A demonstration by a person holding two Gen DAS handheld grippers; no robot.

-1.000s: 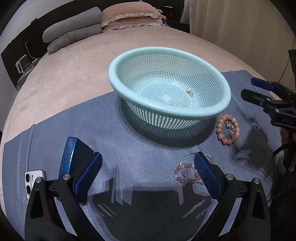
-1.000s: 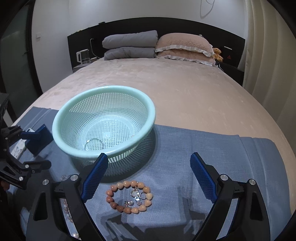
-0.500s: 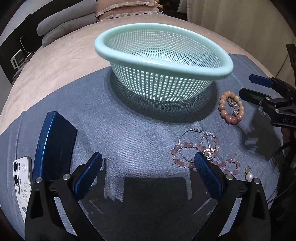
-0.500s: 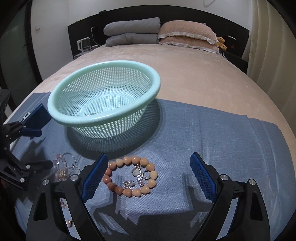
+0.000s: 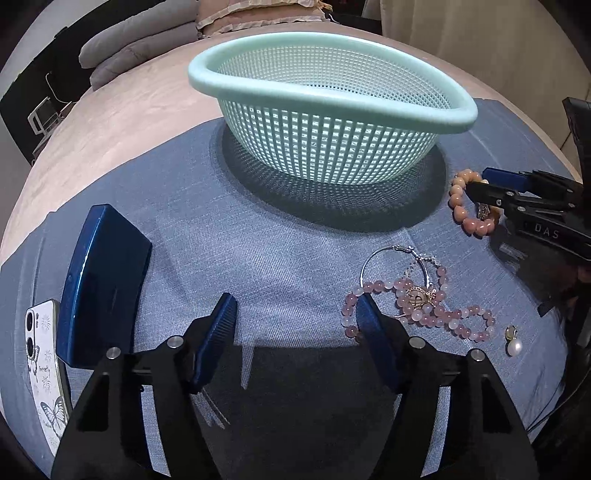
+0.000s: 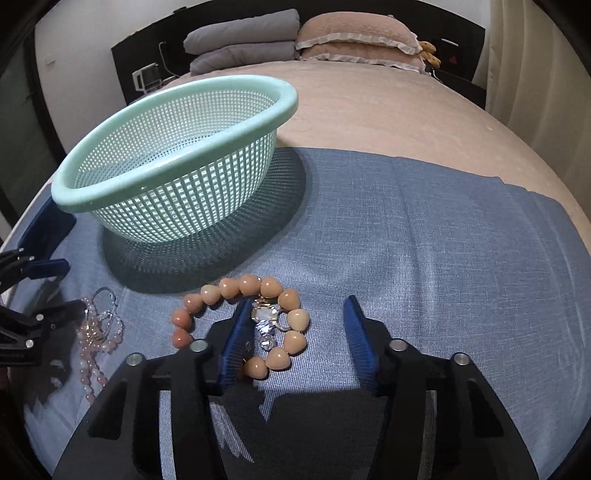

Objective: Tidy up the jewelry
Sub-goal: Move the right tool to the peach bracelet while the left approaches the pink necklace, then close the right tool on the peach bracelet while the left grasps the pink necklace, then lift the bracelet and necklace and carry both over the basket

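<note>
**Two grippers low over jewelry on a blue cloth**

The right gripper (image 6: 297,314) sits low over the blue cloth (image 6: 424,229), its jaws spread apart, the left finger lying inside the ring of a peach bead bracelet (image 6: 295,319) with a crystal charm. The left gripper (image 5: 295,314) is also parted and holds nothing; its right finger (image 5: 369,325) overlaps the edge of a pink bead strand (image 5: 436,310) tangled with a silver hoop (image 5: 384,258). A pearl pendant (image 5: 514,345) lies just beside the strand. Beyond both tools stands a mint mesh basket (image 6: 177,155) on the cloth. To the left rest a dark blue box (image 5: 99,280) and a phone (image 5: 42,365) in a butterfly case, side by side. Pillows (image 6: 354,35) line the headboard.
</note>
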